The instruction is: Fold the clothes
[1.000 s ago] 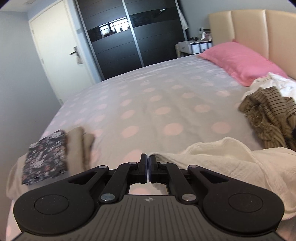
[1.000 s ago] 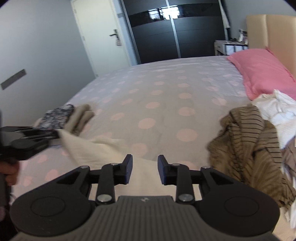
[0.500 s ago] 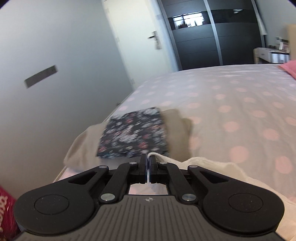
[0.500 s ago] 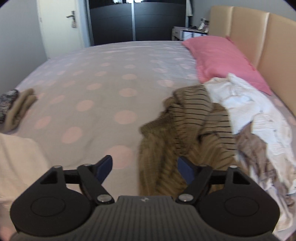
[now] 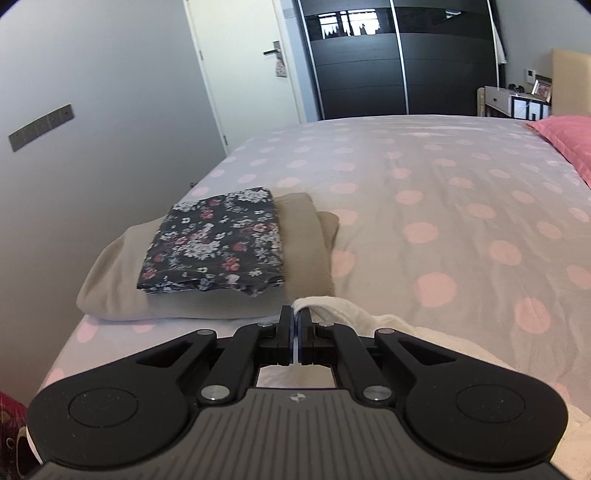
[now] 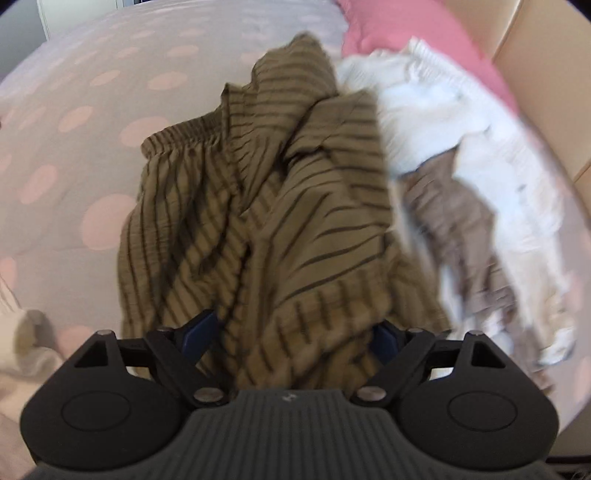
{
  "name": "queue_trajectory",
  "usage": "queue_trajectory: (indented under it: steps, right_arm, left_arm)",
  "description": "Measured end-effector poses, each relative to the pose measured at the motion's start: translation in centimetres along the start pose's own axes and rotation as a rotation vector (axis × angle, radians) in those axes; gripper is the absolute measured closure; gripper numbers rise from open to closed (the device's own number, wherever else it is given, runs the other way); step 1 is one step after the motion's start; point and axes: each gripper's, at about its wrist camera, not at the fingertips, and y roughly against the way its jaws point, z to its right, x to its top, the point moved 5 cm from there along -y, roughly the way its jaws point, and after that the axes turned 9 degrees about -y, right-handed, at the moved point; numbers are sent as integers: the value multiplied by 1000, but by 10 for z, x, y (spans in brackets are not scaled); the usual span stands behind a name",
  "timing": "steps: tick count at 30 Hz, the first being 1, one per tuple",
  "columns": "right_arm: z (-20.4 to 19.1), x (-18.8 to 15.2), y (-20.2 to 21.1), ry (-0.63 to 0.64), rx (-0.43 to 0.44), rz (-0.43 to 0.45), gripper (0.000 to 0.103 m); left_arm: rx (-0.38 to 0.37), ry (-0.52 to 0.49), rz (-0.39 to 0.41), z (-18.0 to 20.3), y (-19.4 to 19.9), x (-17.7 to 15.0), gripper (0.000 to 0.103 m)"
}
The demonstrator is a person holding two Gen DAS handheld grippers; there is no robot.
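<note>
My left gripper (image 5: 295, 317) is shut on the edge of a cream garment (image 5: 369, 325), which trails off to the right over the bed. Just beyond it lies a folded floral cloth (image 5: 218, 240) on top of a folded beige garment (image 5: 306, 236). My right gripper (image 6: 295, 332) is wide open, its jaws on either side of a crumpled brown striped garment (image 6: 280, 192) that fills the space between them. A corner of the cream garment shows at the lower left of the right wrist view (image 6: 26, 347).
The bed (image 5: 443, 192) has a grey cover with pink dots. A white garment (image 6: 461, 122) and a brownish one (image 6: 461, 229) lie right of the striped one. A pink pillow (image 6: 406, 22), headboard, wall at the left bed edge, door and dark wardrobe (image 5: 399, 59).
My left gripper swung left toward the folded stack, still pinching the cream garment. My right gripper opened wide, turned right and dropped down onto the striped garment.
</note>
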Motion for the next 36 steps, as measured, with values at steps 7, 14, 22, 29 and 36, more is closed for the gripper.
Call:
queue_trajectory:
  steps: [7, 14, 22, 29, 36]
  right_arm:
    - [-16, 4, -44, 74, -163, -22, 46]
    - [1, 12, -31, 0, -178, -3, 91]
    - [35, 63, 32, -18, -333, 115, 94]
    - [96, 158, 131, -43, -540, 335, 95]
    - [132, 225, 193, -114, -632, 455, 92]
  left_arm:
    - [0, -21, -18, 10, -7, -3, 103]
    - [-5, -26, -39, 13, -10, -5, 103]
    - [-2, -30, -38, 14, -10, -5, 103]
    - [4, -40, -47, 19, -13, -5, 103]
    - [5, -55, -49, 25, -16, -1, 103]
